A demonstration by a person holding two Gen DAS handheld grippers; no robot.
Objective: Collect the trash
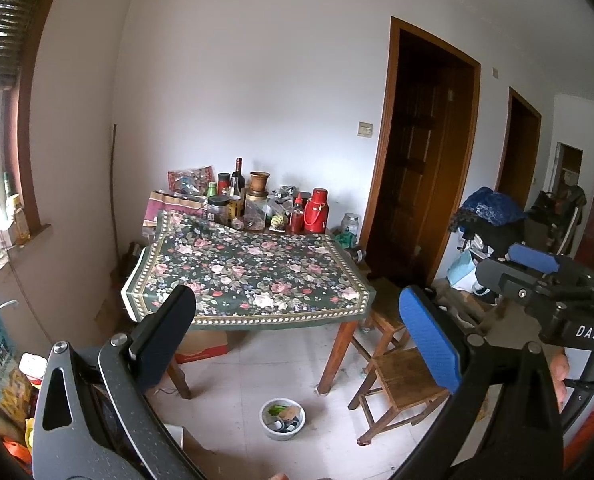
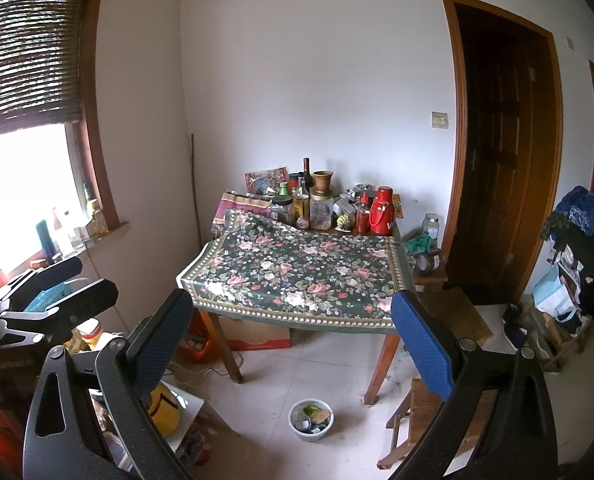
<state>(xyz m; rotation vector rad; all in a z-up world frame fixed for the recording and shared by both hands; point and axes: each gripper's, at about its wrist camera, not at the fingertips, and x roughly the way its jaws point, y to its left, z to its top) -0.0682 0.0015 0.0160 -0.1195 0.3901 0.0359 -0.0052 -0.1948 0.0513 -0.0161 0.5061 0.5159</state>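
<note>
A white bowl holding scraps and wrappers sits on the tiled floor in front of the table; the right wrist view shows the same bowl. My left gripper is held high above it, open, with nothing between its pads. My right gripper is open and empty too, at about the same height. In the left wrist view the right gripper's blue pad shows at the right edge. The left gripper's black fingers show at the left of the right wrist view.
A table with a floral cloth carries bottles, jars and a red thermos along its back edge. A cardboard box lies under it. A wooden stool stands right of the bowl. Bags and clutter crowd the lower left and far right.
</note>
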